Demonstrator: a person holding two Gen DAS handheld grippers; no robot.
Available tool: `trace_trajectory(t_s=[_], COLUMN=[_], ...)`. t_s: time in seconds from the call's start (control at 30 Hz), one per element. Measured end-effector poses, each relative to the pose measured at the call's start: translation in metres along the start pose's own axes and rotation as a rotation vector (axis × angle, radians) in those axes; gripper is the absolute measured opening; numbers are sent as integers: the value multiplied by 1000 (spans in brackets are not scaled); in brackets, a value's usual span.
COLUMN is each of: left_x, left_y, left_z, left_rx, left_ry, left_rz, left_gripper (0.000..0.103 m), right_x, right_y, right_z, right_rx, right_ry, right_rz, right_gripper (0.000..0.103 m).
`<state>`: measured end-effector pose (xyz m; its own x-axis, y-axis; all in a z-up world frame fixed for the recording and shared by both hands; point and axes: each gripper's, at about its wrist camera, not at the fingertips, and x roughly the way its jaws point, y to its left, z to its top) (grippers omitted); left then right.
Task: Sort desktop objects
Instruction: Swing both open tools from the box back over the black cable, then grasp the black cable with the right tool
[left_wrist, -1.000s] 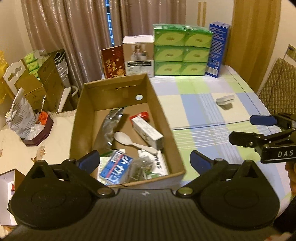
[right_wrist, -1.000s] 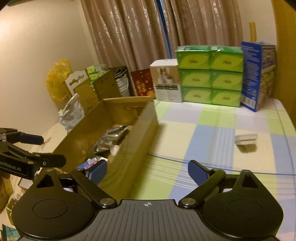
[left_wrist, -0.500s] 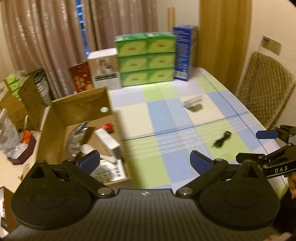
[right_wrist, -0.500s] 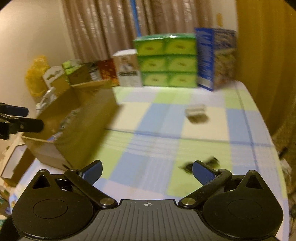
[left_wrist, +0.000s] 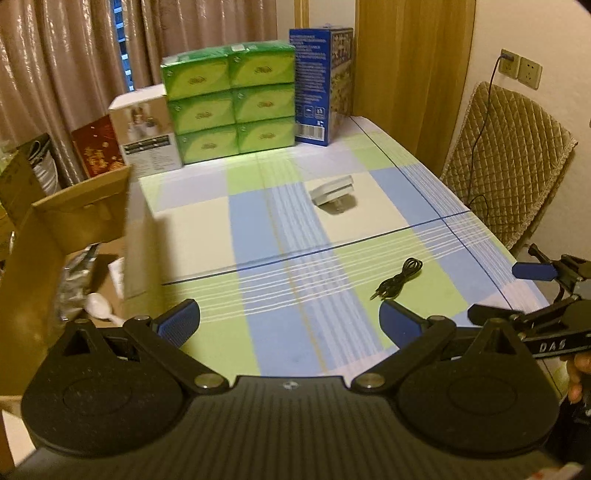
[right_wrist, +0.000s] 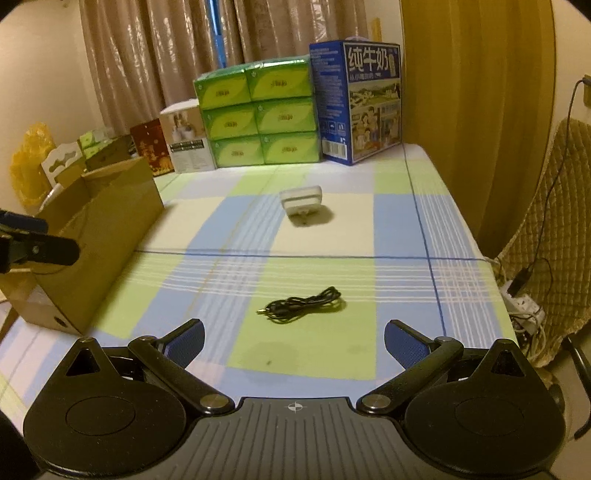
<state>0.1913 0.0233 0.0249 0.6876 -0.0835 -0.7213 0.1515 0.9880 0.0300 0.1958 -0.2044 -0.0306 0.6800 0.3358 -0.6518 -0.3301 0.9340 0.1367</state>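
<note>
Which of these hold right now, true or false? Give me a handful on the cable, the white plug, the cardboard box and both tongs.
1. The black cable lies coiled on the tablecloth, held by neither tongs. True.
2. The right tongs are shut on the cable. False: they are open, and the cable lies just ahead of them.
3. The white plug sits inside the cardboard box. False: it lies on the tablecloth, apart from the box.
4. The left tongs are open and empty. True.
5. A white spoon lies in the box. True.
</note>
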Motion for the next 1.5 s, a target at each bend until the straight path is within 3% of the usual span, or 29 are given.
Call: trace_trajectory(t_s=[0.17, 0.27, 0.47, 0.7, 0.83, 0.93, 1.1, 1.2, 1.23, 1.27, 1.5], left_x=[32, 53, 85, 110, 120, 127, 138, 142, 144, 144, 142], left_y=[-11, -17, -21, -28, -32, -35, -33, -31, -30, -30, -28], left_z=[6, 7, 11, 20, 26, 28, 28, 26, 25, 24, 21], left_rx=[-1, 35, 136, 287, 371, 409, 408, 385, 375, 367, 282], left_ry=[26, 52, 101, 158, 181, 191, 205, 208, 210, 211, 201], left_rz=[-30, -35, -53, -148, -186, -201, -216, -215, -218, -218, -221], left_gripper=[102, 102, 102, 101, 101, 101, 101, 101, 101, 101, 99], right_x=[24, 39, 71, 113, 133, 148, 167, 169, 169, 168, 154], right_y=[-19, -22, -25, -13, -2, 1, -5, -14, -15, -17, -33], right_z=[0, 1, 16, 24, 22, 25, 32, 34, 35, 34, 28], right_rx=[43, -7, -300, -682, -873, -942, -887, -794, -762, -719, -431], right_ry=[29, 55, 118, 242, 312, 358, 406, 430, 436, 443, 403], right_rz=[-1, 0, 58, 197, 269, 298, 343, 370, 373, 374, 297], right_gripper=[101, 101, 97, 61, 56, 52, 43, 28, 17, 12, 12])
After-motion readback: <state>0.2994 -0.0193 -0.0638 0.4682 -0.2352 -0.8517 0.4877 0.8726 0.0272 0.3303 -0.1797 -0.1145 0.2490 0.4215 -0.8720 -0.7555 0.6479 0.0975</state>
